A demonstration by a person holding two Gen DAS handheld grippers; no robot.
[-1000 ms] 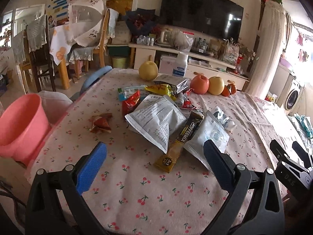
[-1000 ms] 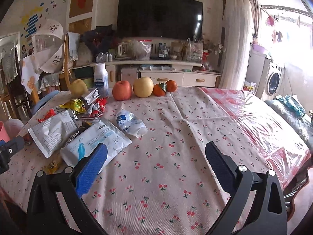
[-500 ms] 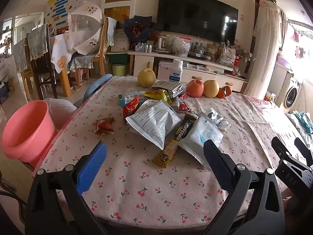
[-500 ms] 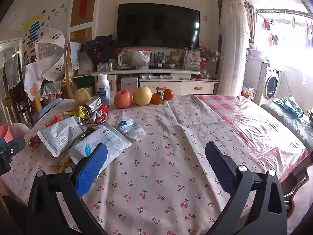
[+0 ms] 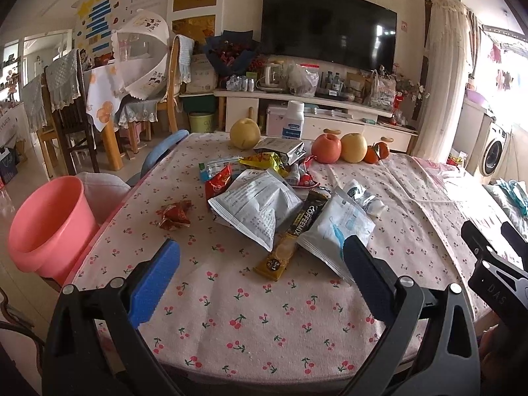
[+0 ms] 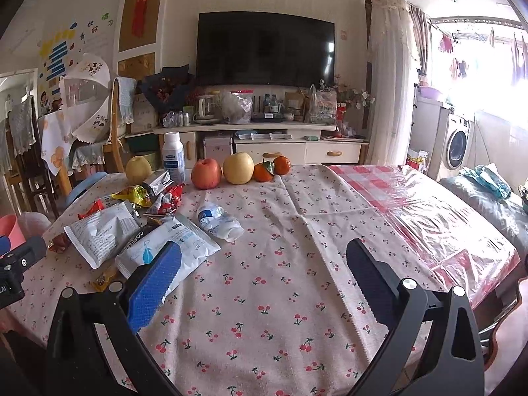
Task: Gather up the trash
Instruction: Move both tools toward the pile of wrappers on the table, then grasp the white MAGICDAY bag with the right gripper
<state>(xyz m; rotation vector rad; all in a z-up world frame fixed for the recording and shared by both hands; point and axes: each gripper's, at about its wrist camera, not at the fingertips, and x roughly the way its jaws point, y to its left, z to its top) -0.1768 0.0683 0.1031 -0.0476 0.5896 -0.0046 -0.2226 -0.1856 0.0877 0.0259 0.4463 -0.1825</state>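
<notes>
Wrappers [image 5: 260, 208] ahead of left gripper [image 5: 260, 277] (both grippers spread, empty).

Daylight floods in from the window [image 6: 488, 76] on the right, blown out to white there and glaring off the plastic table cover [image 6: 439, 217]. Elsewhere the room is evenly bright with soft shadows; both fisheye views bend at the rims, with dark vignetted corners
</notes>
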